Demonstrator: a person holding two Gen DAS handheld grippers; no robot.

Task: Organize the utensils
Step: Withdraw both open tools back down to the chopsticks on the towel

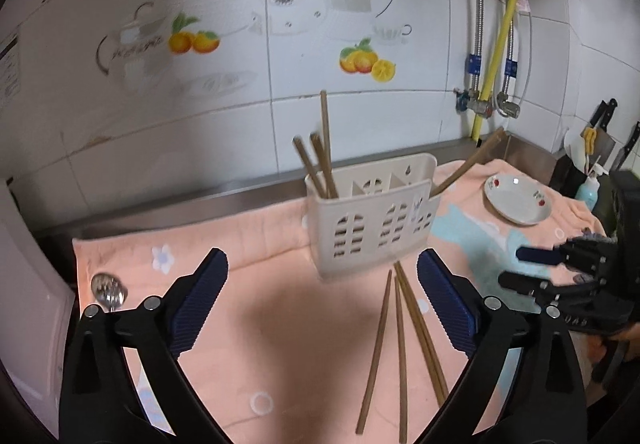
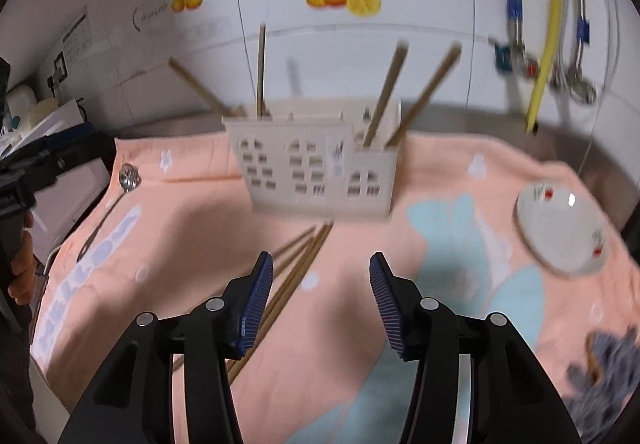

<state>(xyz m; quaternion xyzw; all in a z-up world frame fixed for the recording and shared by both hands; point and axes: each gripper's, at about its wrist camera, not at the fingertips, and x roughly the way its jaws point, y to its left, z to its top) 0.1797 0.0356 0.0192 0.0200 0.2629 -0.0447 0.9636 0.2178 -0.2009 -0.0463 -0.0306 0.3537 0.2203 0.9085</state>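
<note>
Two empty, spread grippers, left (image 1: 322, 268) and right (image 2: 321, 272), above loose chopsticks (image 1: 400, 344) before the caddy (image 1: 372, 220).

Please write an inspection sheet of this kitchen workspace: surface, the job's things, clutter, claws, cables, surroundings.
Surface: pink towel with flower and blue prints covers a steel counter.
Job's things: white utensil holder stands upright on the towel; chopsticks stand in its end compartments, the middle seems empty. Four loose chopsticks lie in front of it. A metal spoon lies near the towel's left edge.
Clutter: small white dish with red print; grey-blue cloth at the right edge.
Claws: left claw wide open, empty; right claw open, empty, beside the loose chopsticks.
Cables: nothing seen; only a yellow hose and braided metal hoses on the wall.
Surroundings: white tiled wall with fruit and teapot decals; knives at far right.
</note>
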